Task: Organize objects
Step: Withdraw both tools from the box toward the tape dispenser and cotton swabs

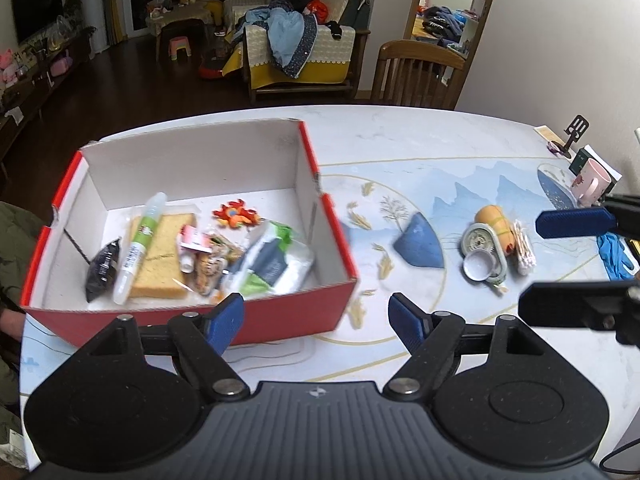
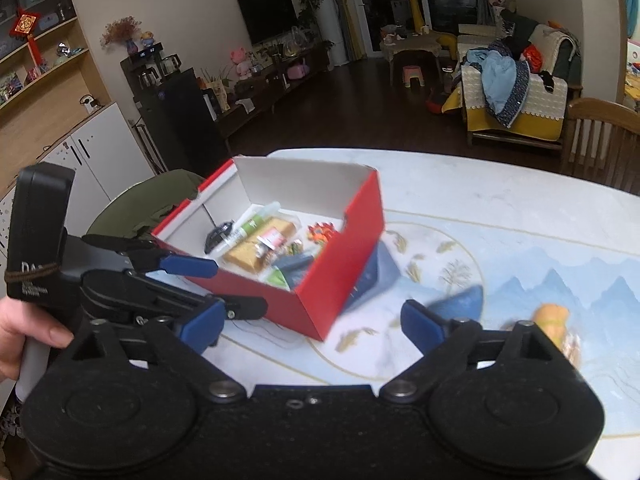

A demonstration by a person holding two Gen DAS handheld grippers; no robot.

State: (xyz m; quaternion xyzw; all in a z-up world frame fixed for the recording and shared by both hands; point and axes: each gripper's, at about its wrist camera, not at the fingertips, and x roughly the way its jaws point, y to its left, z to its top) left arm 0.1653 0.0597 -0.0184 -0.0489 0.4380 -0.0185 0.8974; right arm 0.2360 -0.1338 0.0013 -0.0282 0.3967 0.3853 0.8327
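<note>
The box point(image 1: 256, 316) stands on the left part of the table point(image 1: 440, 140) and already holds a good share of the clutter: a white tube point(image 1: 138, 244) lying across a sponge point(image 1: 160, 256), a black packet point(image 1: 102, 270), a small pink tube point(image 1: 191, 248), snack wrappers, a red toy point(image 1: 236, 214) and a plastic pouch point(image 1: 272, 264). By that count the sorting looks well past halfway. Still out on the table, well apart from the box, lie a cluster of a round tin point(image 1: 482, 254), an orange bottle point(image 1: 496, 218) and a bundle of swabs point(image 1: 524, 250), touching or nearly so; a blue glove point(image 1: 614, 254) sits further right, and a pink mug point(image 1: 592, 186) near the far edge may or may not belong to the job. The left gripper point(image 1: 316, 322) hovers with its jaws wide and nothing between them, just before the box's near wall. The right gripper point(image 2: 312, 326) is likewise wide and empty, nearer the leftover cluster, so that pile seems the likely next pick.
</note>
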